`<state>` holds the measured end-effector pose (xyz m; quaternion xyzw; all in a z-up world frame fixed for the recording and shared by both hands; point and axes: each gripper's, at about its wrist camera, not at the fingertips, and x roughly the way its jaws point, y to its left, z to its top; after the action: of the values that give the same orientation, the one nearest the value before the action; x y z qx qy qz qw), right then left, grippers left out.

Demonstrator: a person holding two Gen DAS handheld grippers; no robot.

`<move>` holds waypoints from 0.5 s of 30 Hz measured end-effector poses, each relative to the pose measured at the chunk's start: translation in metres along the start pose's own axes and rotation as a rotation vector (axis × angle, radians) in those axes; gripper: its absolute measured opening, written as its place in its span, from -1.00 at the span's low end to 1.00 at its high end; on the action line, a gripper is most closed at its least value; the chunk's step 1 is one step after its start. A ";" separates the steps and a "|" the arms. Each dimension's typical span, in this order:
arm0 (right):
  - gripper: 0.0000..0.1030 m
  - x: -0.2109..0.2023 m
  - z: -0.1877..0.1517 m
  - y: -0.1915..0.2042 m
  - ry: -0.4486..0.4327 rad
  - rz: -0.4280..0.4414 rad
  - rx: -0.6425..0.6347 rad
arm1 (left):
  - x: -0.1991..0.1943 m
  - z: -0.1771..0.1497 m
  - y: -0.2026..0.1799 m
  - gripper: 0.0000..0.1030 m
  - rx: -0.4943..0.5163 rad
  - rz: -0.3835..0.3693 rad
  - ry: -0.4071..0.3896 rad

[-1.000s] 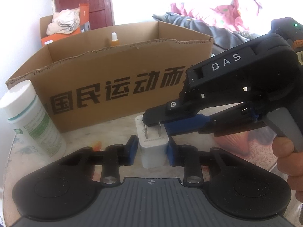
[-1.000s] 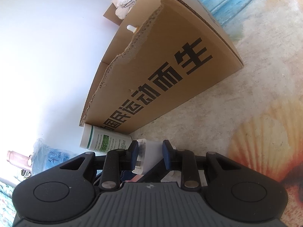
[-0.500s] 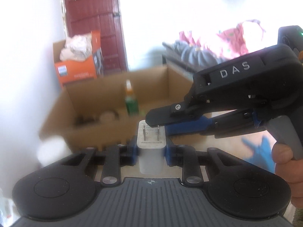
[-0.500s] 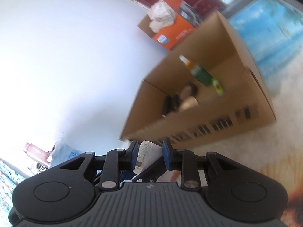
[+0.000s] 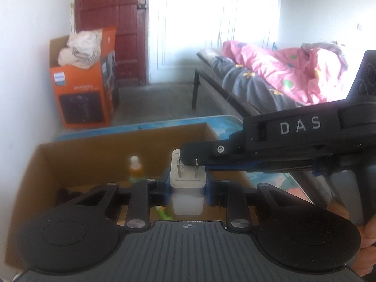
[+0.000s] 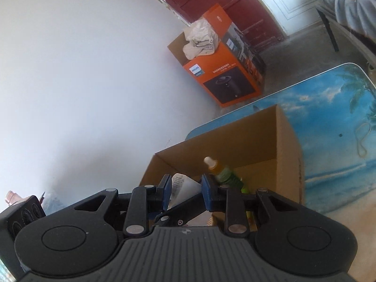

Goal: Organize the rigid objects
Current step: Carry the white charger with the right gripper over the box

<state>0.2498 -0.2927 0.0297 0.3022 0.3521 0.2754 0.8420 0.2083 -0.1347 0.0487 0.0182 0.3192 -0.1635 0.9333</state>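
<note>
Above the open cardboard box [image 5: 70, 155], the left gripper [image 5: 188, 189] is clamping a white plug-in charger [image 5: 187, 183] between its two blue-padded fingers, one pad pressing on each side of the body. The charger is sitting upright in the grip with its two metal prongs [image 5: 179, 168] pointing up. The right gripper [image 5: 188, 157] is reaching in from the right side of the left wrist view, and its black upper finger is lying across the prongs at the top of the charger. In the right wrist view, the right gripper [image 6: 184, 188] is closing its blue pads on the same charger [image 6: 185, 185], so both tongs are grasping the one item at once; a black link of the left gripper is crossing just beneath it.

Inside the box [image 6: 289, 155], a dropper bottle [image 6: 221, 171] with a white tip, an amber neck and a green label is standing near the far wall, and it is appearing in the left wrist view just left of the charger as the same bottle [image 5: 135, 171]. Other dark items are lying on the box floor, too blurred to identify.

The box is resting on a table [image 6: 329, 141] printed with a beach scene. Beyond the table, an orange carton [image 5: 82, 89] holding crumpled cloth is standing against the white wall beside a dark red door [image 5: 110, 18]. A bed with a pink quilt [image 5: 282, 70] is occupying the right background.
</note>
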 end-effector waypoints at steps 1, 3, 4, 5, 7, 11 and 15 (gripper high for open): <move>-0.40 0.008 0.006 -0.006 0.010 -0.007 0.001 | 0.010 0.003 0.001 -0.49 -0.010 -0.003 0.021; -0.40 0.020 0.016 -0.015 0.027 -0.031 0.002 | 0.028 0.008 0.006 -0.49 -0.030 -0.007 0.057; -0.40 0.024 0.018 -0.019 0.035 -0.043 -0.009 | 0.037 0.010 0.007 -0.49 -0.035 -0.008 0.073; -0.40 0.029 0.021 -0.022 0.042 -0.058 -0.014 | 0.041 0.008 0.007 -0.49 -0.037 -0.008 0.088; -0.40 0.039 0.025 -0.028 0.060 -0.083 -0.034 | 0.050 0.008 0.007 -0.49 -0.045 -0.004 0.119; -0.44 0.051 0.031 -0.031 0.073 -0.115 -0.090 | 0.067 0.010 0.011 -0.49 -0.072 -0.007 0.167; -0.42 0.057 0.034 -0.026 0.082 -0.140 -0.139 | 0.076 0.016 0.016 -0.49 -0.110 -0.018 0.221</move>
<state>0.3167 -0.2818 0.0064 0.2060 0.3866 0.2519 0.8630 0.2792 -0.1441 0.0145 -0.0180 0.4288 -0.1510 0.8905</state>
